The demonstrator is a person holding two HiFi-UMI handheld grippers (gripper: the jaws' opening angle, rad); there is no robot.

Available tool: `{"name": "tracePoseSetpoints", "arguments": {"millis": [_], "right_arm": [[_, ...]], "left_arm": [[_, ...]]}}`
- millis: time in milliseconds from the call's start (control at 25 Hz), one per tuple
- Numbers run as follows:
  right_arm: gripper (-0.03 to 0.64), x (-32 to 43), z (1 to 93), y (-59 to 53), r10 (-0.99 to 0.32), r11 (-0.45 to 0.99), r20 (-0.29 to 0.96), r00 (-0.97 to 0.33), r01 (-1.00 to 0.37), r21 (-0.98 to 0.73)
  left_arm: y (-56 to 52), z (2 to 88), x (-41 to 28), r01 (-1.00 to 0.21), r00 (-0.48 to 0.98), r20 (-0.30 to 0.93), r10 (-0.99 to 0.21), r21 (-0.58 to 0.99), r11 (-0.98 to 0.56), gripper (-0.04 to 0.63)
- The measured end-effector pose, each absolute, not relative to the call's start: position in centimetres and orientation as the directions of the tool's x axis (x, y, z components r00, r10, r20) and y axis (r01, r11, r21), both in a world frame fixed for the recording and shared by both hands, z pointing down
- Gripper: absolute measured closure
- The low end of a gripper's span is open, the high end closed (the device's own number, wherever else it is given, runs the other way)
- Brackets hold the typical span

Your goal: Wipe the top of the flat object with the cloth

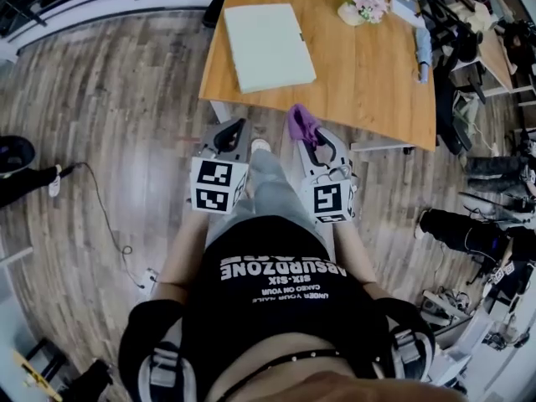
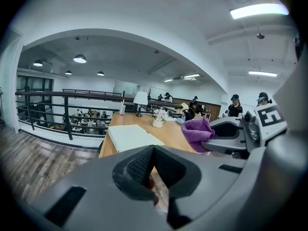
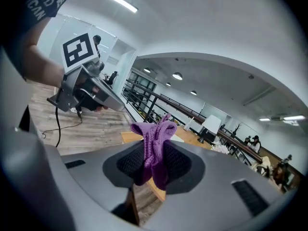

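Note:
A white flat object (image 1: 268, 44) lies on the near left part of the wooden table (image 1: 360, 82); the left gripper view shows the flat object (image 2: 130, 136) ahead. My right gripper (image 1: 306, 137) is held in front of the table's near edge, shut on a purple cloth (image 1: 301, 122) that sticks up from between its pads. In its own view the right gripper (image 3: 154, 154) pinches the cloth (image 3: 155, 134). My left gripper (image 1: 237, 127) is beside it, lower left of the flat object. The left gripper (image 2: 153, 152) is shut with nothing in it, and the cloth (image 2: 198, 129) shows to its right.
A small pot of pink flowers (image 1: 364, 5) and other items sit at the table's far right. A white lamp (image 2: 140, 98) stands at the far end. Chairs and gear (image 1: 477, 224) crowd the floor at right. A cable (image 1: 105, 216) runs over the wood floor at left.

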State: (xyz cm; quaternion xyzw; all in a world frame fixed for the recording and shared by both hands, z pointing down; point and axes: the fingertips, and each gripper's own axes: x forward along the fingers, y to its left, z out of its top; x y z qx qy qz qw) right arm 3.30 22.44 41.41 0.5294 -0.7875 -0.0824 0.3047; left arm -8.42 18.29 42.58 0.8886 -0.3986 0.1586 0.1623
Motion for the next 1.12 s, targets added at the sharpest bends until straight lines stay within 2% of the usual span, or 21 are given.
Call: {"name": "tracePoseSetpoints", "arguments": {"millis": [200,400,1120], "right_arm": [[0.499,5.0,42.5,18.1,-0.865,0.466,0.439,-0.243,-0.715,0.522],[0.499,6.9,44.6,13.1,-0.836,0.526,0.498,-0.229,-0.591,0.611],[0.497,11.8,53.9,4.2,-0.669,0.741,0.684,-0.290,-0.334,0.583]], "left_arm": [[14.1,42.7,-8.0,-0.773,0.612,0.438,-0.659,0.155,-0.615,0.591],[8.6,43.9,-6.4,-0.792,0.583,0.472,-0.661,0.151,-0.591,0.591],[-0.4,51.7,-2.4,-0.851,0.473,0.637,-0.609,0.151,-0.503,0.591]]}}
